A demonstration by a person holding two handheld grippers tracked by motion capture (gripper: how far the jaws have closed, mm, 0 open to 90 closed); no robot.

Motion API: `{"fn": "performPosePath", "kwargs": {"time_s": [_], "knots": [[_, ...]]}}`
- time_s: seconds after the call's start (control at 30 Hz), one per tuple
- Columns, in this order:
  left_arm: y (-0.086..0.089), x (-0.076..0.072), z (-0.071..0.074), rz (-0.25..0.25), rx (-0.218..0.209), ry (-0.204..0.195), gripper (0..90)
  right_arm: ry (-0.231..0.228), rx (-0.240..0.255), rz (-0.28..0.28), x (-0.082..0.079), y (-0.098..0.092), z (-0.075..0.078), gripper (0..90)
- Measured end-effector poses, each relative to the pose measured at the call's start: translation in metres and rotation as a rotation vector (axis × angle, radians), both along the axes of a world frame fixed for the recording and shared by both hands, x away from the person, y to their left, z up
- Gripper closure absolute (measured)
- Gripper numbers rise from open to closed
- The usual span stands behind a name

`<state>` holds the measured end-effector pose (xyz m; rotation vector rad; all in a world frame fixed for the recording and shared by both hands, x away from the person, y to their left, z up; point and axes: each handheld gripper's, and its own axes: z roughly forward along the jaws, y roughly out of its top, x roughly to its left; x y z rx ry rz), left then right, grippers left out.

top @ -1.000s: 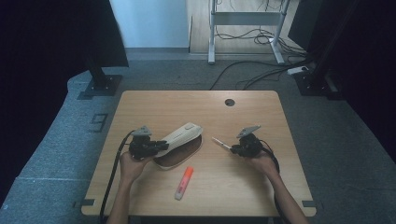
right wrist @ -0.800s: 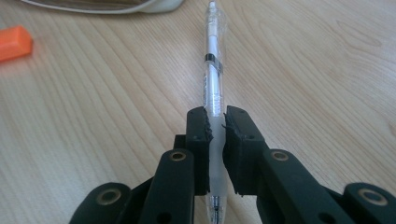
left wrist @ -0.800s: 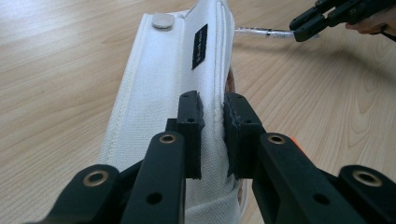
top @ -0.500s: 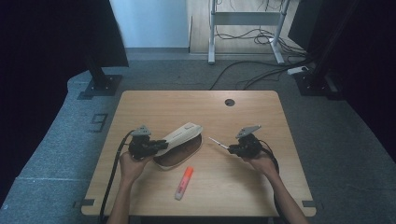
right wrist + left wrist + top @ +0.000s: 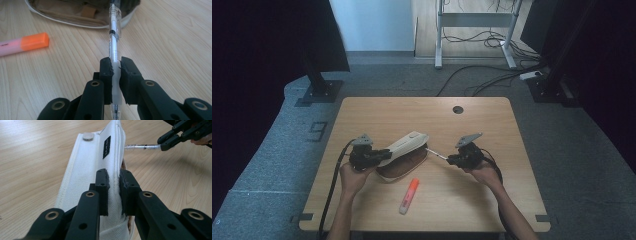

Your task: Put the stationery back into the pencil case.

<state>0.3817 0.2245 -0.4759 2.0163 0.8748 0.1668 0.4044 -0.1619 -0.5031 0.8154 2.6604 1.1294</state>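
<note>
Clear plastic pen (image 5: 114,37), pinched in right gripper (image 5: 451,160), has moved closer to white fabric pencil case (image 5: 404,145) vs. earlier; tip now at its open mouth. Left gripper (image 5: 114,182) clamps case flap, unmoved. Orange highlighter (image 5: 409,196) just below both. Light wooden table (image 5: 492,125); grey carpet w/ cables beyond.

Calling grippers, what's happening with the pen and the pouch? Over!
Left gripper shut on white fabric pouch flap, holding it open. Right gripper shut on clear plastic pen, tip at pouch mouth. Orange highlighter lies aside, not blocking.
</note>
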Motion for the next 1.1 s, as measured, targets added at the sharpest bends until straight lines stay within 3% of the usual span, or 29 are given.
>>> {"fn": "performPosePath", "kwargs": {"time_s": [0.73,1.1], "knots": [[0.000,0.000,0.000,-0.006,-0.009,0.002,78.1,0.000,0.000,0.111,0.010,0.066,-0.001,78.3],[0.000,0.000,0.001,-0.009,-0.012,0.004,78.1,-0.013,-0.025,0.153,0.018,0.102,-0.006,78.3]]}}
